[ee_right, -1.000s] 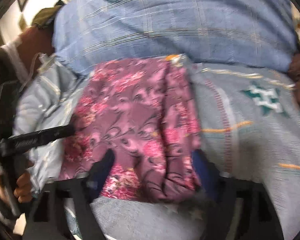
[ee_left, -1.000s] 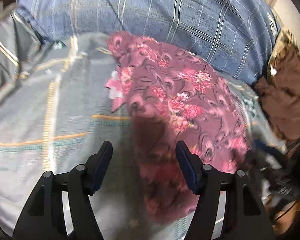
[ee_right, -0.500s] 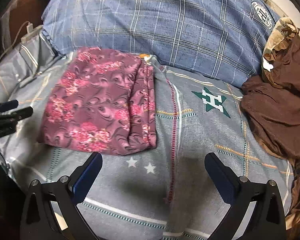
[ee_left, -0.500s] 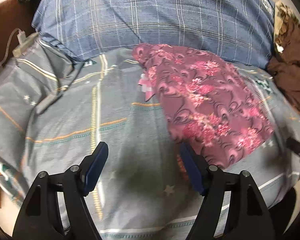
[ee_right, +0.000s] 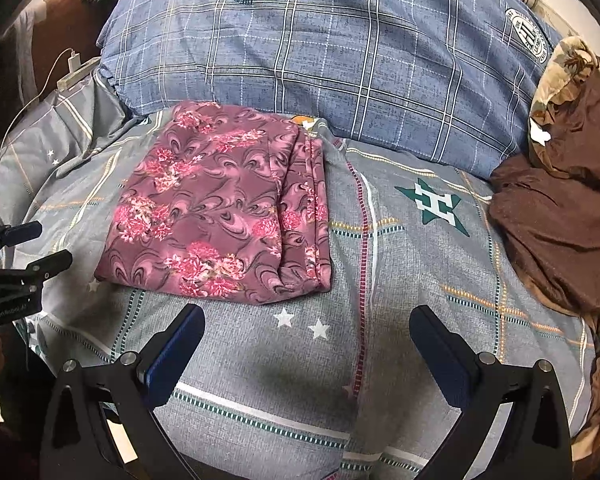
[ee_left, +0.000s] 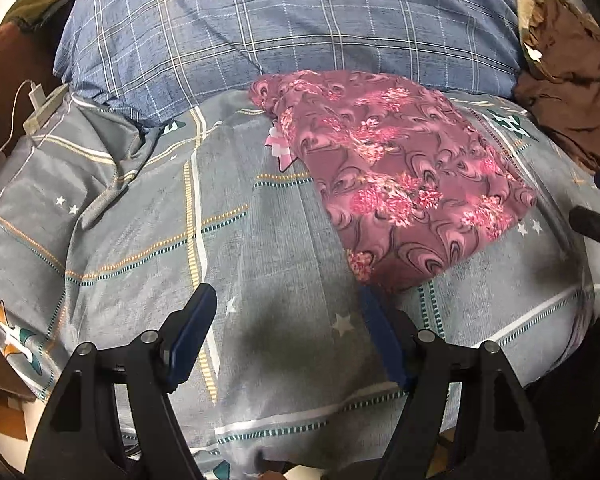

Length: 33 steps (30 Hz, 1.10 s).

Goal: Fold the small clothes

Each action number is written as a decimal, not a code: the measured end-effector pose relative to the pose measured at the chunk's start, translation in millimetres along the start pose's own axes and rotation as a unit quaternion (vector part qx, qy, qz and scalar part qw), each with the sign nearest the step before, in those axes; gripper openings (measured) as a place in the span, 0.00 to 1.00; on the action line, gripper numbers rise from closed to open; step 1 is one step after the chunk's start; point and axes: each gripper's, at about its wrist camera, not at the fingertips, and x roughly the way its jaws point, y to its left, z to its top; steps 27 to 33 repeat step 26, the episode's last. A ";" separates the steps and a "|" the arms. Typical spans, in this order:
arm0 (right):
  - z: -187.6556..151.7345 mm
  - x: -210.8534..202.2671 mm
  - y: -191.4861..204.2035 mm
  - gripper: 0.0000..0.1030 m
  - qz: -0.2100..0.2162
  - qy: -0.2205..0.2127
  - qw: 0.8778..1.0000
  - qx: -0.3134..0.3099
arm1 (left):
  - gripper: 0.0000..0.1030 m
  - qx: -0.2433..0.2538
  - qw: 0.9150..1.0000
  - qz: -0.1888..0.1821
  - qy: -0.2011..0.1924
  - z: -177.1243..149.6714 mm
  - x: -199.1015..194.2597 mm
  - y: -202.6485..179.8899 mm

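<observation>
Both claws (ee_left: pixel 288 320) (ee_right: pixel 306 340) withdrawn, gaping, angled down.

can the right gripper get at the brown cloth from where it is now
Probably yes. The right gripper is open and empty above bare bedsheet, and the brown cloth lies heaped to its right with nothing between them. The folded floral garment sits on the other side, out of the way.
</observation>
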 end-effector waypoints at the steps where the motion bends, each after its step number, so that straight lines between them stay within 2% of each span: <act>1: 0.0 0.4 -0.1 1.00 0.000 0.001 1.000 0.000 | 0.72 0.001 1.000 0.000 0.000 -0.6 -0.8 -0.8; 13: -1.6 -0.4 2.0 1.00 -0.009 0.002 1.000 -0.009 | 0.72 0.014 0.999 -0.029 0.007 2.3 -1.0 -7.8; 21: -0.5 1.8 3.2 1.00 -0.014 0.008 1.000 -0.013 | 0.72 -0.008 0.998 -0.061 -0.011 15.0 -14.2 -9.1; 33: 1.0 2.2 1.6 1.00 -0.019 0.010 1.000 -0.015 | 0.72 -0.013 0.998 -0.057 -0.014 17.2 -15.0 -9.1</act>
